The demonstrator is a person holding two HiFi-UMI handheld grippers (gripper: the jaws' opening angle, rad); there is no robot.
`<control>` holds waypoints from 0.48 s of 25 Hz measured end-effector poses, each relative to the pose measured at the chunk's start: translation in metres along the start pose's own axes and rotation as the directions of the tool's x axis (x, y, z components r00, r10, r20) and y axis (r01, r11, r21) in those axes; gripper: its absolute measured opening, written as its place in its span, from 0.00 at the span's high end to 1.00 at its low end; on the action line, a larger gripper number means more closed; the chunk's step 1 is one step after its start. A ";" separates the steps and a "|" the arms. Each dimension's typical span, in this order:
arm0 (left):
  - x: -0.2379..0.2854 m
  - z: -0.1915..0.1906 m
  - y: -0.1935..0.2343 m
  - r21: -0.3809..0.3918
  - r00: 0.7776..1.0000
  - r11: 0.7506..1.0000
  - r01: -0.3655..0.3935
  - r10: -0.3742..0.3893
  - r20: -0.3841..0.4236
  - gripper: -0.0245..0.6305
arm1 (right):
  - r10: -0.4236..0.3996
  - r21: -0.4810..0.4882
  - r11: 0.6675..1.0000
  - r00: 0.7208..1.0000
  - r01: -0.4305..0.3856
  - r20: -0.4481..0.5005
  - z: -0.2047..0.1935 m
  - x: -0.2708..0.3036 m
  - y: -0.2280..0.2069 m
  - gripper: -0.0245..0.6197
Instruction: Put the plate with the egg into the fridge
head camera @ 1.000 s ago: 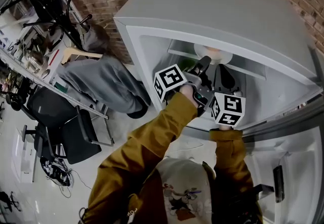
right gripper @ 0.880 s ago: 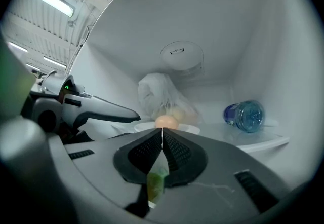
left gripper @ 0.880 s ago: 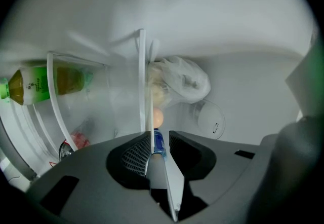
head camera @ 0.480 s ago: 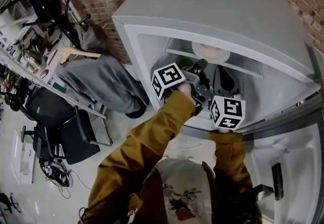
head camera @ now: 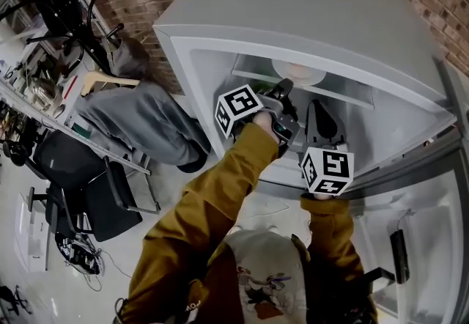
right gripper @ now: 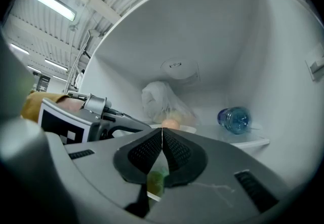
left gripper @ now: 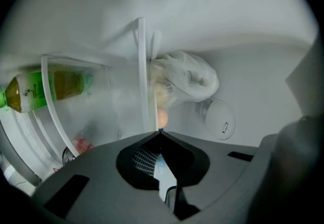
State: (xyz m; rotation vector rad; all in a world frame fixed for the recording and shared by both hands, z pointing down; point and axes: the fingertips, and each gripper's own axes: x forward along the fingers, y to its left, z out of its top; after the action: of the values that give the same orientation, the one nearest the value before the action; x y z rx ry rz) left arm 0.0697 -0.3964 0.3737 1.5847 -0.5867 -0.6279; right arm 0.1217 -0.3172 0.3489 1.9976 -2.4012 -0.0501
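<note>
Head view: a person in mustard-yellow sleeves reaches into the open white fridge [head camera: 308, 0]. The left gripper [head camera: 284, 89] and right gripper [head camera: 316, 111] are both inside the top compartment. The small white plate [head camera: 294, 79] with the egg sits on the upper shelf, just past the left gripper.

Left gripper view, rolled sideways: fingers pressed together, tips right at the brown egg [left gripper: 162, 116]. A crumpled white plastic bag [left gripper: 185, 78] lies just behind the egg. A green drink bottle [left gripper: 40, 88] is on the other side of the shelf.

Right gripper view: fingers pressed together, nothing between them. The plate and egg rest on the shelf just beyond the tips. A clear blue-capped bottle [right gripper: 234, 119] lies on the same shelf, apart from the plate.
</note>
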 end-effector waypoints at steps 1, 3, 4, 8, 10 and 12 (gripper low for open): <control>0.000 0.001 0.000 0.010 1.000 1.000 -0.003 0.003 0.003 0.95 | -0.002 0.000 1.000 1.000 0.002 -0.001 -0.001 -0.002 0.000 0.95; -0.002 0.001 -0.002 0.036 1.000 0.999 -0.004 0.004 0.004 0.95 | -0.003 -0.002 1.000 1.000 0.003 -0.002 -0.001 -0.005 0.001 0.95; -0.003 0.001 -0.005 0.057 1.000 0.998 -0.001 0.001 0.004 0.95 | -0.003 -0.002 1.000 1.000 0.003 -0.002 -0.001 -0.006 0.002 0.95; -0.013 -0.006 -0.029 0.235 0.999 0.971 0.043 -0.040 -0.018 0.95 | 0.001 0.007 1.000 1.000 -0.001 0.002 -0.001 -0.010 0.004 0.95; -0.019 -0.011 -0.045 0.354 0.997 0.932 0.076 -0.070 -0.030 0.95 | 0.003 0.011 1.000 1.000 -0.003 0.005 -0.001 -0.013 0.006 0.95; -0.027 -0.018 -0.059 0.466 0.995 0.879 0.099 -0.091 -0.040 0.95 | 0.002 0.008 1.000 1.000 -0.002 0.010 0.000 -0.018 0.007 0.95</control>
State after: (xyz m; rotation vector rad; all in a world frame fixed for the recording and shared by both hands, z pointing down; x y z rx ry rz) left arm 0.0633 -0.3591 0.3176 2.0830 -0.6856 -0.5702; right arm 0.1178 -0.2982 0.3490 2.0030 -2.4133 -0.0500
